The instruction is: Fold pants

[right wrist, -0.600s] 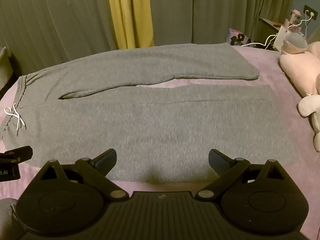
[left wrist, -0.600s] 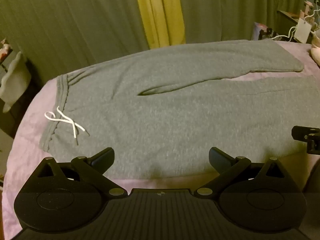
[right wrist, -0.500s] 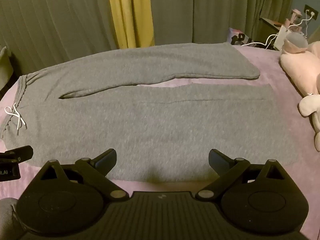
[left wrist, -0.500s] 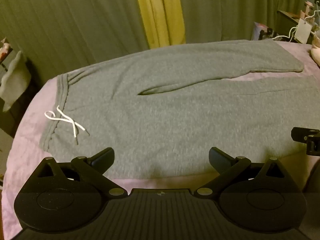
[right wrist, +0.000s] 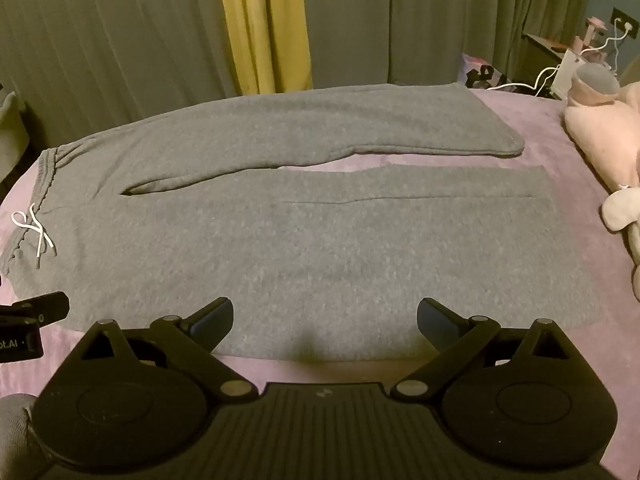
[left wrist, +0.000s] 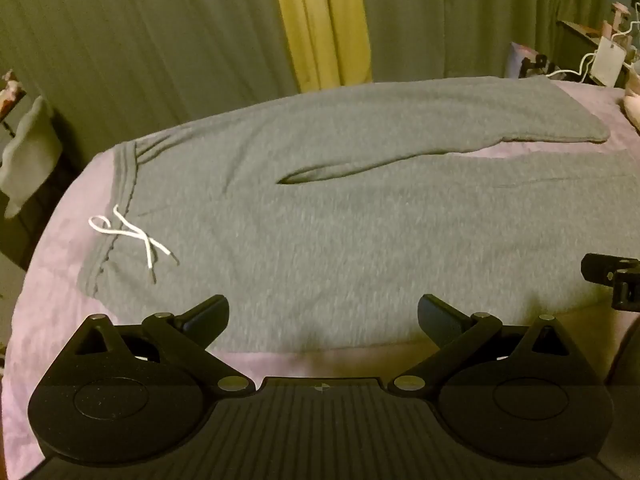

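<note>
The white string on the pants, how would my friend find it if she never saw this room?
Start at the purple bed with the grey pants spread flat across it. Follow the pants to their gathered waistband at the left end. The white string lies there in a loose bow, the only bright white thing on the grey cloth.

The pants before me are heather grey, a fine speckled knit all over, with a white drawstring tied at the ribbed grey waistband. They lie on a bed covered in pale lilac-pink. Behind hang dull olive-green curtains in vertical pleats, with one mustard-yellow panel among them. A soft pink plush toy sits at the right, with a grey-blue patch on it, and white cables trail nearby. My fingers are matte black, and the body below them is black with fine ridged stripes.
</note>
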The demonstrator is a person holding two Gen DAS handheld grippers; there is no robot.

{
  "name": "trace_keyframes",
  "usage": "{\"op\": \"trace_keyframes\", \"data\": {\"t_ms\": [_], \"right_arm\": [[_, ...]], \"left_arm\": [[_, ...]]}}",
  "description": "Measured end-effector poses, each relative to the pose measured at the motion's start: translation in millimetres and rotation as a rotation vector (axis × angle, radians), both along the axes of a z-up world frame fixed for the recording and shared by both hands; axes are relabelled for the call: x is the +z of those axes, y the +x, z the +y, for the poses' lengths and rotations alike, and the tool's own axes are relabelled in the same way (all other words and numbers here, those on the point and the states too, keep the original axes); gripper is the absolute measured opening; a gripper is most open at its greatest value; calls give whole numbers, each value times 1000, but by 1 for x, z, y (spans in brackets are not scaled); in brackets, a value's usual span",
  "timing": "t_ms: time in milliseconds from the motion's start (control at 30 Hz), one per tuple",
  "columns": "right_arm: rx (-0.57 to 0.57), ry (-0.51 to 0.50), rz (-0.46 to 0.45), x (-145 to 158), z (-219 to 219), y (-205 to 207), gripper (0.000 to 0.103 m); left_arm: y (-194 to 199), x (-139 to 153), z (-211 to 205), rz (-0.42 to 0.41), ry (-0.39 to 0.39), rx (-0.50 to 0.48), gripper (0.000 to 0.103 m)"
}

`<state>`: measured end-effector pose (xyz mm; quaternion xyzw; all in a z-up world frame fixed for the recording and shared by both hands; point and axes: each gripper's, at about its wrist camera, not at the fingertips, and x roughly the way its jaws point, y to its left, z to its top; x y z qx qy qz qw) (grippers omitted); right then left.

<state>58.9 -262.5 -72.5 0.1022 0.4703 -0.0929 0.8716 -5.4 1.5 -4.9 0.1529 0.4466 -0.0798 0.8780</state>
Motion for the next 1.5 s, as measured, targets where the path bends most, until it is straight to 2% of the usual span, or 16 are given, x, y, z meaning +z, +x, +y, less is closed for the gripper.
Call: {"op": "trace_keyframes", "data": {"t_ms": [500,1500], "right_arm": [[0,-1,9,3,0,2,99],[-16,13,41,-9,-5,4,99]], "left_arm": [[2,-3,4,17,-10,19,103],[10,-6,11,42,-14,54,103]]}}
